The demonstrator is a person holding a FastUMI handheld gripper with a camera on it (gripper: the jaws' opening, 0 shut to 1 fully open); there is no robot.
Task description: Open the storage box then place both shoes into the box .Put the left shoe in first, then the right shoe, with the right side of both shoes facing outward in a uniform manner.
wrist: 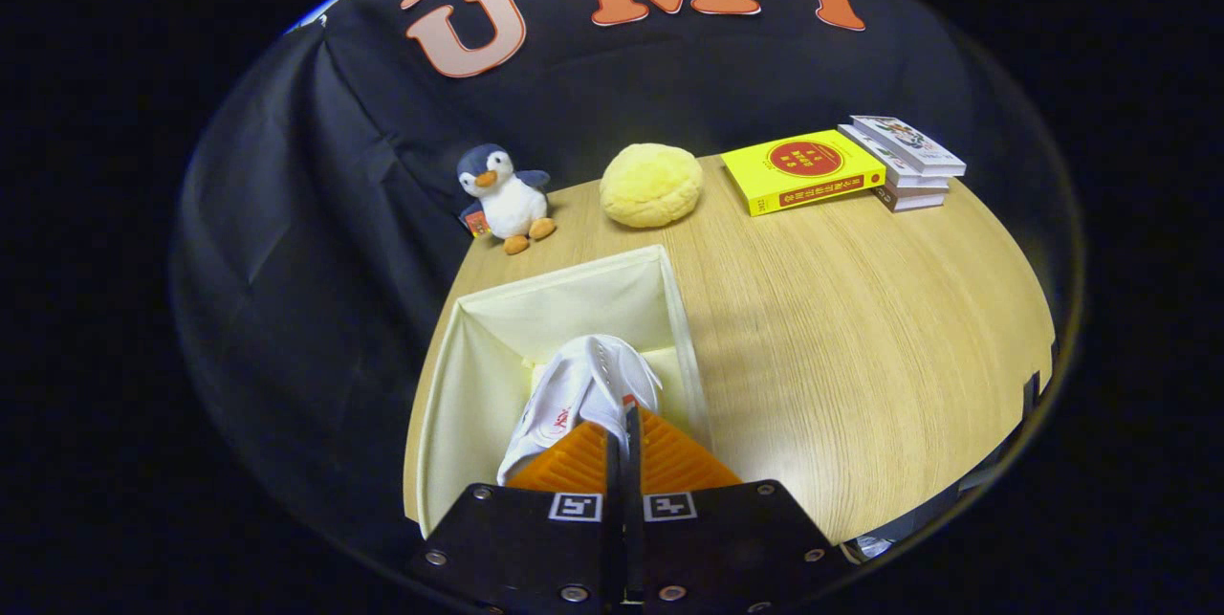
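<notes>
The gripper (620, 433) has its two fingers drawn nearly together, pinching a thin part of a white shoe (583, 395) at its near end, apparently the heel or collar edge. The shoe hangs or rests inside the open cream storage box (459, 376), toe pointing away from the fingers. Whether the sole has reached the box floor cannot be told. The box stands at the tabletop's (861, 328) near left edge, its far corner toward the middle of the table.

To do this step well, I would lower the shoe until it sits flat, keep it tight against one wall so the other shoe has room beside it, and check that its right side faces outward before letting go (a thin pinch like this can let the shoe swing, so the release should be slow). Only one shoe can be seen, and which shoe it is I cannot tell.

Farther back, near the far left edge, sits a plush penguin (504, 197), then a round yellow cushion (651, 185). At the far right edge lies a yellow book (801, 170), touching a stack of books (904, 161).

The shoe bears small red marks on its side, too small to read, and the printing on the yellow book's cover is not legible either.
</notes>
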